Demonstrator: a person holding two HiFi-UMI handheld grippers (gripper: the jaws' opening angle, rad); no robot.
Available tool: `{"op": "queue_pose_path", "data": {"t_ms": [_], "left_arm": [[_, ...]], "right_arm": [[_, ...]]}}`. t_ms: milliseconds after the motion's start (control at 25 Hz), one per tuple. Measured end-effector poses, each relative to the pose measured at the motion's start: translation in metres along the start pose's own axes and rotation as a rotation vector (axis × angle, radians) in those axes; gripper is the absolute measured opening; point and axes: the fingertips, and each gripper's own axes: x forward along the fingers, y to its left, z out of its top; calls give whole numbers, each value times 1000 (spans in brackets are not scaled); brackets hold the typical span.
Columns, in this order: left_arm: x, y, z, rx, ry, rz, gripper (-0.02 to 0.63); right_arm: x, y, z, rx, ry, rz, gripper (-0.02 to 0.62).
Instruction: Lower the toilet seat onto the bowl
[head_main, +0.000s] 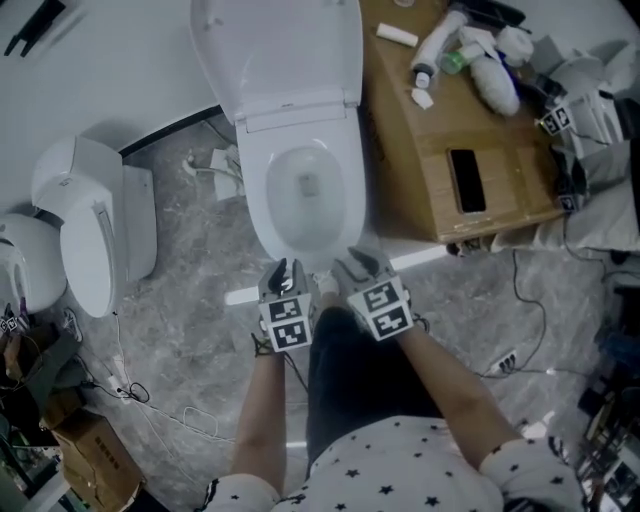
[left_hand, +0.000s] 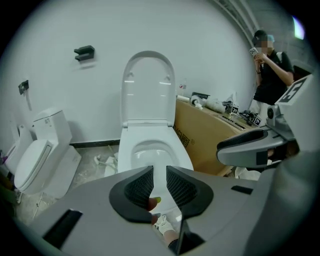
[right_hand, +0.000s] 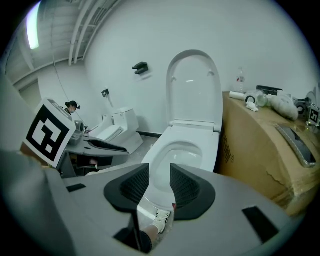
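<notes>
Left gripper just in front of the bowl, at its near rim, jaws a narrow slit apart and pinching nothing. Right gripper alongside at the same rim, jaws wider apart, likewise empty (only the bowl's front and a white shoe through the gap). Toilet seat raised upright behind the bowl, well apart from both grippers. Right of the bowl, a cardboard box strewn with bottles; left of the bowl, a second toilet.
</notes>
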Motion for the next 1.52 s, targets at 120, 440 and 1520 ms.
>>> {"op": "queue_pose_path", "data": {"t_ms": [120,440,1520], "left_arm": [[-20,-4,16,4,-30,2,73],[-70,-17,55,-18,-115,2,22],[-203,-101,102,49,-287,-37,0]], "right_arm": [[-16,3,15,3,-27,2,119],[-61,9,43,-3,-87,-30,48],[-216,40,85,-55,-304,-49,8]]}}
